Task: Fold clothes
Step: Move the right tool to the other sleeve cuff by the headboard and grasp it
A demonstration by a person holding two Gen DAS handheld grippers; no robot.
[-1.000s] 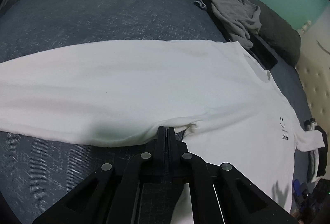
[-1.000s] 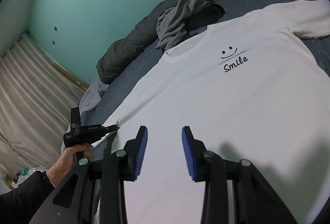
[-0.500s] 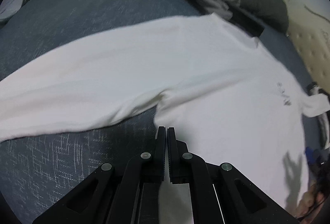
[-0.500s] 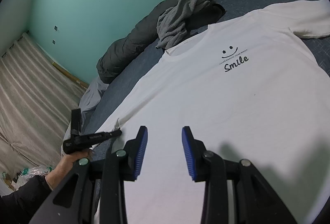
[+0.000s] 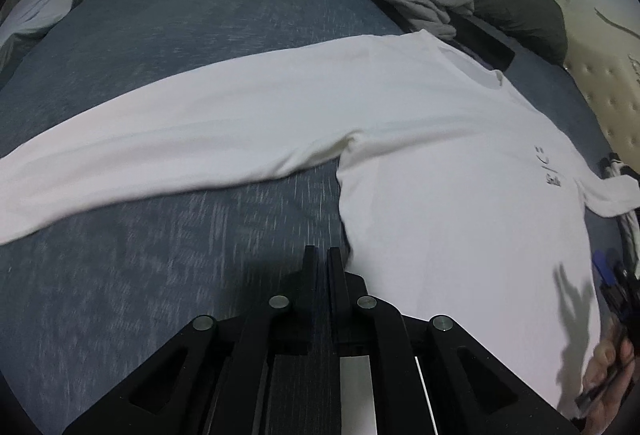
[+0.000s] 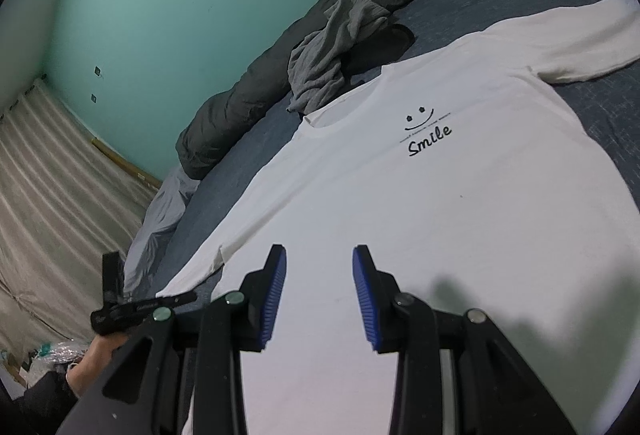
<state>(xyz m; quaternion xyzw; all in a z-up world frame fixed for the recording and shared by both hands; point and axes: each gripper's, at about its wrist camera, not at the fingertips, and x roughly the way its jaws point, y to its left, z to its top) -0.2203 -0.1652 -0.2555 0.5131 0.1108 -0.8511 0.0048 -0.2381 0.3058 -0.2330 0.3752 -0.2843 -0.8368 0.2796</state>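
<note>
The left gripper [image 5: 322, 255] is letting go of the sleeve [image 5: 160, 155] and backing off, nearly shut, holding nothing. The right gripper [image 6: 319, 287] is waiting half open, holding nothing, over the shirt [image 6: 440, 215], which is lying flat on the bed [image 5: 160, 275], sleeve pointing to 9 o'clock, ready for folding.

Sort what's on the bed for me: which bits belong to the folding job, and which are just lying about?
Job: white Smile shirt, left gripper, right gripper.
Lying about: crumpled grey garment, dark rolled duvet, pale sheet.
</note>
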